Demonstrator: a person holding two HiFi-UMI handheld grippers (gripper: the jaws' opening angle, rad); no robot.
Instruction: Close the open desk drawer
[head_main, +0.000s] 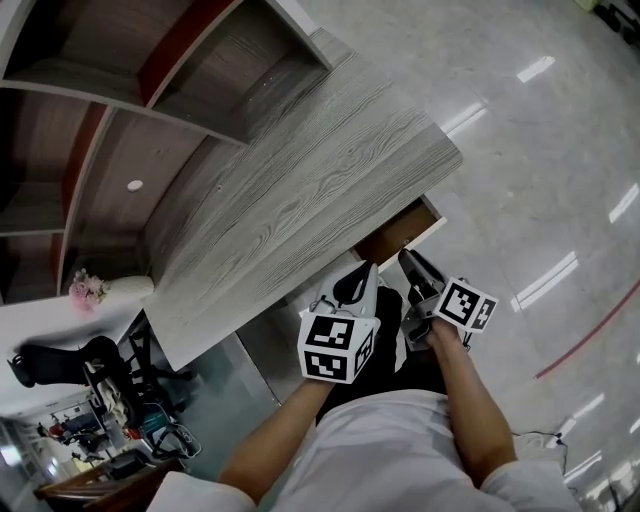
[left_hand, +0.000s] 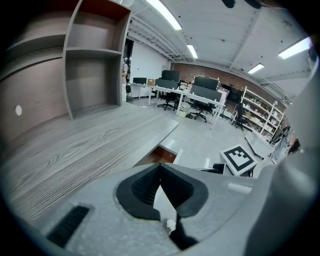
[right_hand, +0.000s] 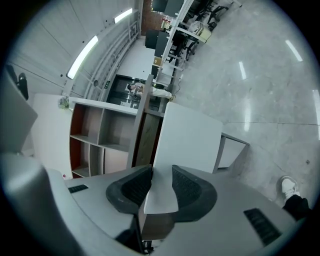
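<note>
The open drawer (head_main: 400, 232) juts from under the right end of the grey wood desk top (head_main: 290, 200), its brown inside showing. It also appears beyond the desk edge in the left gripper view as the drawer (left_hand: 161, 156), and as a box, the drawer (right_hand: 232, 150), beside a white desk panel (right_hand: 192, 132). My left gripper (head_main: 366, 268) hangs just short of the desk's near edge, its jaws (left_hand: 160, 165) meeting at the tips with nothing in them. My right gripper (head_main: 408, 258) sits close below the drawer's front, and its jaws (right_hand: 161, 172) stand apart with the white panel seen through the gap.
Open shelving (head_main: 120, 90) rises behind the desk. Glossy floor (head_main: 540, 150) with a red line (head_main: 590, 335) spreads to the right. An office chair (head_main: 60, 360) and pink flowers (head_main: 88, 288) are at the left. The person's shoe (right_hand: 287, 187) shows on the floor.
</note>
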